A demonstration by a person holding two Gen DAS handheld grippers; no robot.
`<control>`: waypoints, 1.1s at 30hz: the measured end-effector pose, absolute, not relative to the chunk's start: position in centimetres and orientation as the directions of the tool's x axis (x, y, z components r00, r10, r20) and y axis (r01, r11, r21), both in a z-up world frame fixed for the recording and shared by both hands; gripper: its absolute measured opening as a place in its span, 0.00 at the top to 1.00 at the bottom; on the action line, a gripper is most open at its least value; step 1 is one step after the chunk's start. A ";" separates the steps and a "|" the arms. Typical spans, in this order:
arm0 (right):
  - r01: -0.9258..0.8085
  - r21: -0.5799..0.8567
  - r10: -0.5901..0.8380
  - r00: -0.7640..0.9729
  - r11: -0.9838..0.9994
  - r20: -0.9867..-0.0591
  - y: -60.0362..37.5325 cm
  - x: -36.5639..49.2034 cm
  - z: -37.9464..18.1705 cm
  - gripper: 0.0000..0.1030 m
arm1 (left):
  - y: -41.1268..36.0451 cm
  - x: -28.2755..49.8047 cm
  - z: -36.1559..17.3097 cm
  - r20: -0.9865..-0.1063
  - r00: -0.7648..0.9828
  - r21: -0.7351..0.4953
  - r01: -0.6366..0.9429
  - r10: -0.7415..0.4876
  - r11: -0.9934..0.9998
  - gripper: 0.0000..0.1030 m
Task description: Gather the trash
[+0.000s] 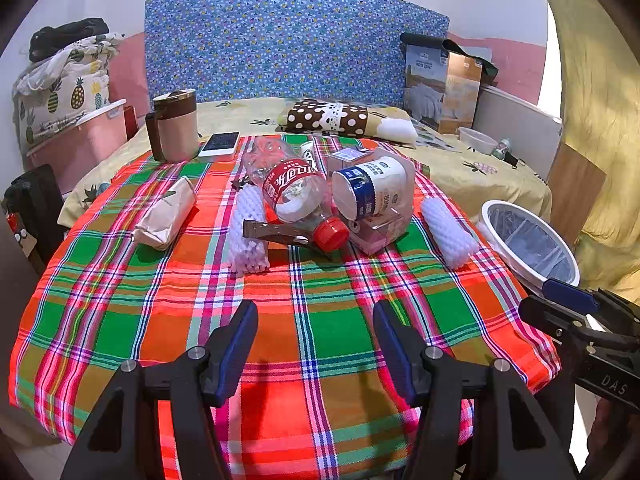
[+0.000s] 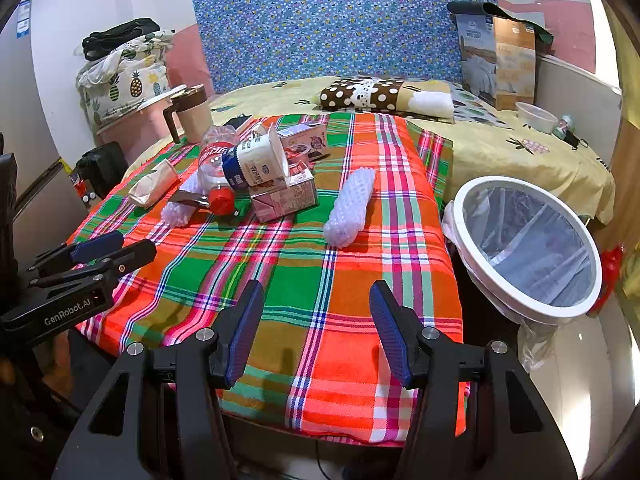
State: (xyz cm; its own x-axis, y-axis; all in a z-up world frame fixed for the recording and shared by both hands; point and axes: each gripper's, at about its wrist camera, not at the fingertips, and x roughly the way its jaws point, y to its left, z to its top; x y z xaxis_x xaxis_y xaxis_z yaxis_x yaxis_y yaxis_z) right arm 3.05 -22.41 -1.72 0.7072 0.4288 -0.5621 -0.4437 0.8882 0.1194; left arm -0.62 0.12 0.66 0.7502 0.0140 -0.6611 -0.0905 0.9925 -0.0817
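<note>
White foam net point(image 2: 350, 208) lies alone on the worktop point(image 2: 320, 280), near the bin point(image 2: 528, 312); it is light and soft, so pinch its middle. Both your hand-held grippers point(image 2: 316, 328) are wide open, holding nothing.

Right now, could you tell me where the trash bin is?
The trash bin stands off the table's right edge, in both views, nearest the white foam net on the plaid cloth.
</note>
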 end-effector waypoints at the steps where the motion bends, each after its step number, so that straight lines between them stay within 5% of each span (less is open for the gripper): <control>1: -0.444 0.120 0.429 0.706 0.888 -0.563 -22.4 3.0 -1.6 0.45 | 0.1 -0.6 0.6 -0.660 0.751 -0.082 -0.090 0.014 0.993 0.42; 33: -0.448 0.115 0.429 0.702 0.886 -0.569 -22.0 3.4 -1.9 0.45 | 0.4 -0.5 0.6 -0.665 0.747 -0.086 -0.093 0.012 0.992 0.42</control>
State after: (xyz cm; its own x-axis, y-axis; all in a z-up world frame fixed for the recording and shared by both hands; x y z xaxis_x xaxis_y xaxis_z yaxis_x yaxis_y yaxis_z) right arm 3.39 -21.97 -1.90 0.7019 0.4287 -0.5688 -0.4484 0.8864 0.1147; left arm -0.47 0.36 0.63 0.7467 0.0121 -0.6651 -0.0926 0.9920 -0.0859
